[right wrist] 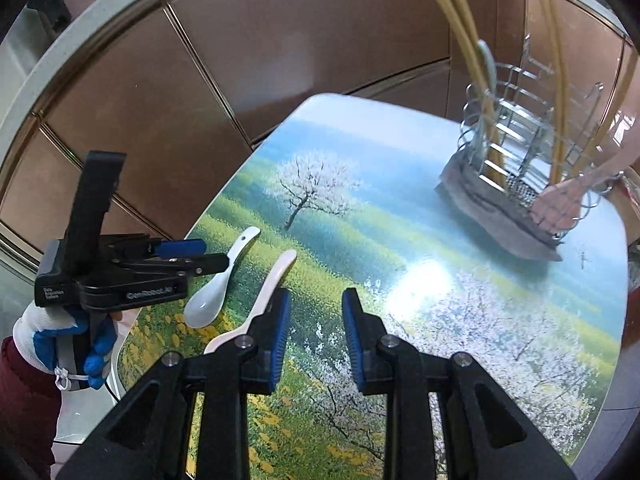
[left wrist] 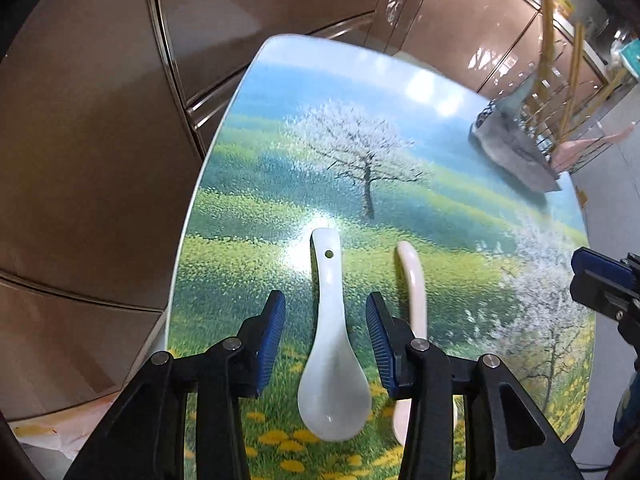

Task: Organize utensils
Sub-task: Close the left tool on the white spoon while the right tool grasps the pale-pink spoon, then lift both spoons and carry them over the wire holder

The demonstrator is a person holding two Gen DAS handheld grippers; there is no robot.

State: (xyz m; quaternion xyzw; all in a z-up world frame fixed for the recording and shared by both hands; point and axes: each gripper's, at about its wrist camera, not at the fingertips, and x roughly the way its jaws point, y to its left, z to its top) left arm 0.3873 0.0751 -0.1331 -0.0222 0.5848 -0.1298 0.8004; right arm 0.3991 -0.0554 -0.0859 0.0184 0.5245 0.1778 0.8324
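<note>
Glossy brown cabinet panels back a small counter printed with a meadow and blossoming trees. Two ceramic soup spoons lie side by side near its near left corner: a white spoon with a hole in the handle tip, and a pale pink spoon just beside it, apart from it as far as I can see. My left gripper hangs over the white spoon with its fingers spread wide, straddling the neck where handle meets bowl; nothing grasped. My right gripper is also released and empty, over bare counter to the right of the pink spoon. A wire utensil rack stands at the far right edge, already holding chopsticks and what looks like a pink spoon. Judgement: glazed ceramic will be stiff, fairly light, slippery and chip-prone. I would pinch the narrow handle across its width just above the bowl, squeeze gently, and lower it into the rack without dropping.
</note>
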